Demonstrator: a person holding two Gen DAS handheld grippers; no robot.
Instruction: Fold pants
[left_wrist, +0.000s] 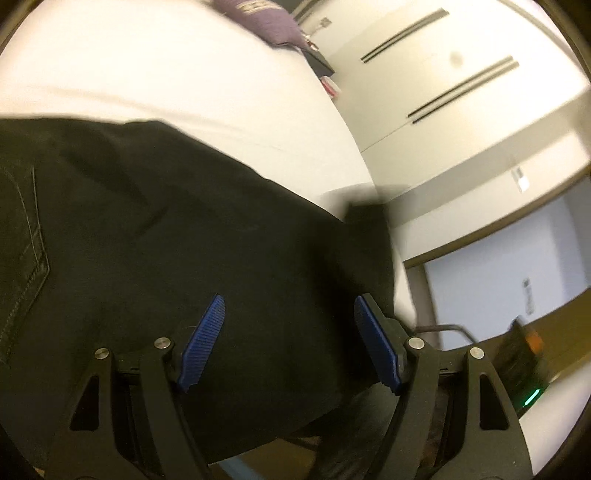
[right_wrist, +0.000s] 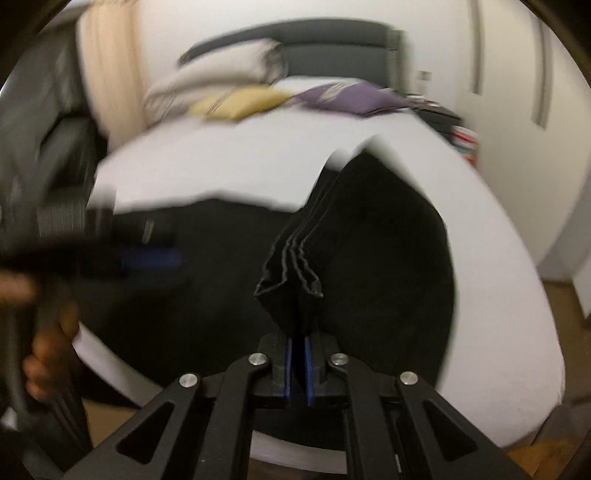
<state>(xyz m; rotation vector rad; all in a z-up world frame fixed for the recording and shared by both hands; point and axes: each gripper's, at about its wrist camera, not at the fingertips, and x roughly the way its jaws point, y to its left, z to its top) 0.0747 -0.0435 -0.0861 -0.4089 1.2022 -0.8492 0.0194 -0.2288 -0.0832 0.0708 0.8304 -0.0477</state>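
Pants on bed: right gripper jaws pinching hem; left gripper jaws spread.

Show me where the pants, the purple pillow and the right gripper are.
pants (right_wrist: 388, 236): right wrist view, lifted black fabric.
purple pillow (right_wrist: 351, 98): right wrist view, its top face.
right gripper (right_wrist: 298, 365): right wrist view, between the blue pads.

Black pants spread across the white bed, filling the centre of the right wrist frame, stacked hem edges bunched and lifted at lower centre, stitched back pocket at the left edge of the left wrist frame
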